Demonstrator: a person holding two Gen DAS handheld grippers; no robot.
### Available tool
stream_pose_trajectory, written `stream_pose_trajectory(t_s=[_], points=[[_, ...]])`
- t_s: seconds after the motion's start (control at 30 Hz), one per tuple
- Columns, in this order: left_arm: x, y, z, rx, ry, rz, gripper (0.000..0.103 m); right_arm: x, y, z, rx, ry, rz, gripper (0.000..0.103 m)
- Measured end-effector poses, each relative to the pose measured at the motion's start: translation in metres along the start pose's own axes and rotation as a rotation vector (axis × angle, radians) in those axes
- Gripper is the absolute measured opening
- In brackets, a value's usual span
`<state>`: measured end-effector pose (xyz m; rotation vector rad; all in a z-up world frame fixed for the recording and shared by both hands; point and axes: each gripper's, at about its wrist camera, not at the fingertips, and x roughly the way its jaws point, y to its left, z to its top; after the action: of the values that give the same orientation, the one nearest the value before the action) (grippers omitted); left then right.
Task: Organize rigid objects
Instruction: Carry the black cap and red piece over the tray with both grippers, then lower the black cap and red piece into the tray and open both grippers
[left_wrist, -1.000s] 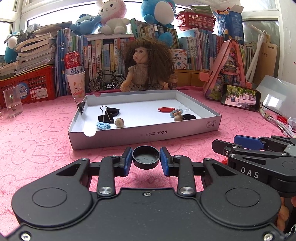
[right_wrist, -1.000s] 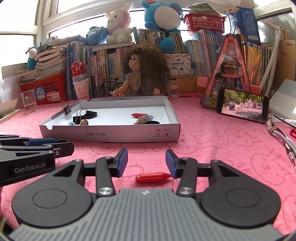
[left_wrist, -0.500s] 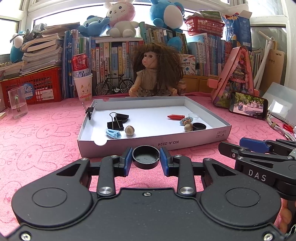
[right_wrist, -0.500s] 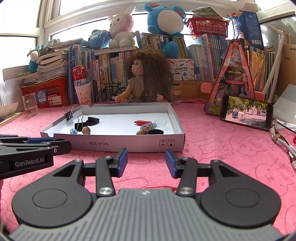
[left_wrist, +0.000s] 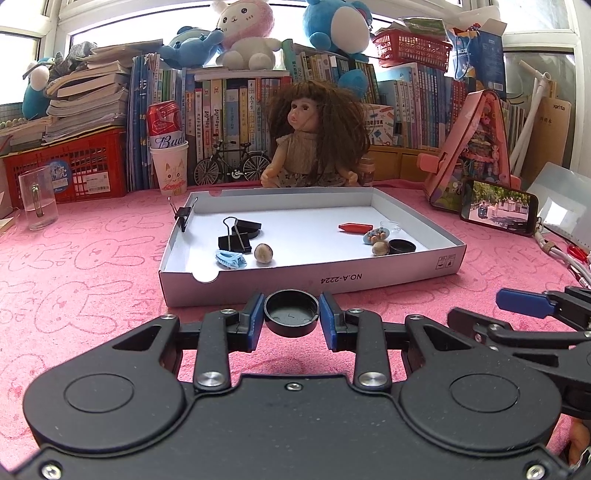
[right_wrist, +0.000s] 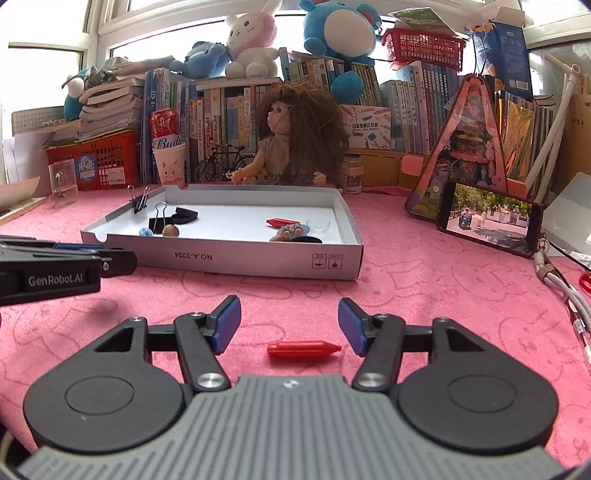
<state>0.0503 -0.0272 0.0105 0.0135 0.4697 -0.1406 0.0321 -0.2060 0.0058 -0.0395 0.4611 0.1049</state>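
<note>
From the left wrist, the left gripper (left_wrist: 291, 316) is clenched on a black round cap (left_wrist: 291, 312), held just before the near wall of the white box lid (left_wrist: 332, 280) on the pink tabletop (left_wrist: 85, 266); binder clips (left_wrist: 234, 240) lie inside it; from the right wrist, the right gripper (right_wrist: 289, 325) stands released, fingers apart around a red crayon (right_wrist: 303, 349) lying on the tabletop near the lid.
</note>
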Motion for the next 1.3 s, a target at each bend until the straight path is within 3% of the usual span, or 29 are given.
stream_pose_trajectory(t_s=[0.27, 0.37, 0.9, 1.3], points=[[0.002, 0.002, -0.002, -0.003, 0.009, 0.011, 0.030, -0.002, -0.012, -0.010, -0.007, 0.059, 0.017, 0.070], [0.002, 0.002, -0.001, -0.001, 0.007, 0.014, 0.030, -0.003, -0.008, -0.009, -0.018, 0.058, 0.032, 0.050], [0.008, 0.015, 0.022, -0.014, -0.043, 0.044, 0.030, 0.010, -0.006, 0.023, 0.036, -0.001, 0.055, 0.050], [0.046, 0.040, 0.059, -0.053, -0.064, 0.068, 0.030, 0.049, -0.011, 0.059, 0.087, -0.027, 0.039, 0.050]])
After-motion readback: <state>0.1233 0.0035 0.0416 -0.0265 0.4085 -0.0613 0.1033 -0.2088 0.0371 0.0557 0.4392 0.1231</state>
